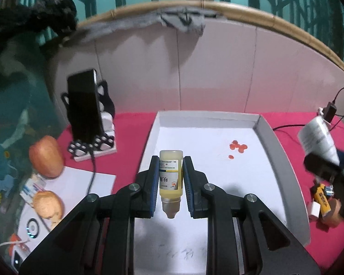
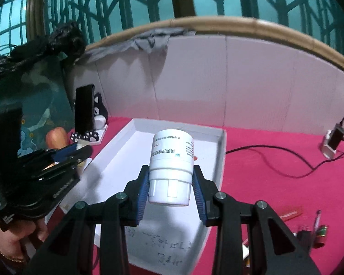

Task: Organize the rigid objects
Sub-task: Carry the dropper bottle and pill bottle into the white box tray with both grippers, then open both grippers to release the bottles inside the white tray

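We grip a small yellow plastic bottle (image 1: 171,178) w/ left gripper (image 1: 170,165) & a white round plastic jar (image 2: 170,169) w/ right gripper (image 2: 170,178), both over the white shallow cardboard tray (image 1: 273,142).

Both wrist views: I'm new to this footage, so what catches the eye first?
A small yellow bottle clamped nozzle-down in the left gripper, and a white pill bottle held cap-toward-camera in the right gripper. Both hang over a white tray on a pink cloth.
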Action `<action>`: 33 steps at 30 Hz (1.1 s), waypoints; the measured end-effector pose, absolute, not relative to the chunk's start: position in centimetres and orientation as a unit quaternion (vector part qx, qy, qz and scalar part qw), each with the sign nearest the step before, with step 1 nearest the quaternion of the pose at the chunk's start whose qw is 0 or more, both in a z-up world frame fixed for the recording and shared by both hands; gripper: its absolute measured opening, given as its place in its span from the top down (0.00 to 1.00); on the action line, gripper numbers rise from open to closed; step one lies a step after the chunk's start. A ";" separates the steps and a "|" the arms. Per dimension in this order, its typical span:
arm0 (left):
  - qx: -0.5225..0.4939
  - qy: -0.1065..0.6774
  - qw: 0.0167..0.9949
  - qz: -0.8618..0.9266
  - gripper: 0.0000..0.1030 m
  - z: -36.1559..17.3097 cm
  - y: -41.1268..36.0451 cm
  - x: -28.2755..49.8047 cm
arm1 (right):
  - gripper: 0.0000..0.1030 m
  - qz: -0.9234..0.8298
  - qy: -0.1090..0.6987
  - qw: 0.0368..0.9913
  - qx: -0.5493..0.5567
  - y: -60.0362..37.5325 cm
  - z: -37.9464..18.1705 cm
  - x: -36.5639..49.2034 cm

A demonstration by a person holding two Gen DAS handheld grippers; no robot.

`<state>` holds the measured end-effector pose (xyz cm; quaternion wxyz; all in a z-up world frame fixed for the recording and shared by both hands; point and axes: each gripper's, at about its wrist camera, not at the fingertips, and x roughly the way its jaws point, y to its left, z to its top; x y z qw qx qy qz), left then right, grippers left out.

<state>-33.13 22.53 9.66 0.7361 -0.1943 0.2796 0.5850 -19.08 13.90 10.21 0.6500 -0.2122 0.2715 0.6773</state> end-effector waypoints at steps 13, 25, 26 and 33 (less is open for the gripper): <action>-0.249 0.340 0.696 0.581 0.81 5.5 28.4 -31.5 | 0.65 0.665 0.292 0.627 -0.280 18.3 5.7 -21.2; -0.284 0.315 0.694 0.582 0.16 5.2 29.4 -32.4 | 0.64 0.664 0.309 0.617 -0.289 19.1 4.1 -21.3; -0.277 0.318 0.686 0.593 0.08 5.3 29.2 -32.4 | 0.59 0.664 0.307 0.618 -0.288 19.0 4.3 -21.3; -0.242 0.283 0.685 0.626 0.00 7.4 27.1 -32.9 | 0.00 0.678 0.248 0.631 -0.284 16.8 6.1 -21.9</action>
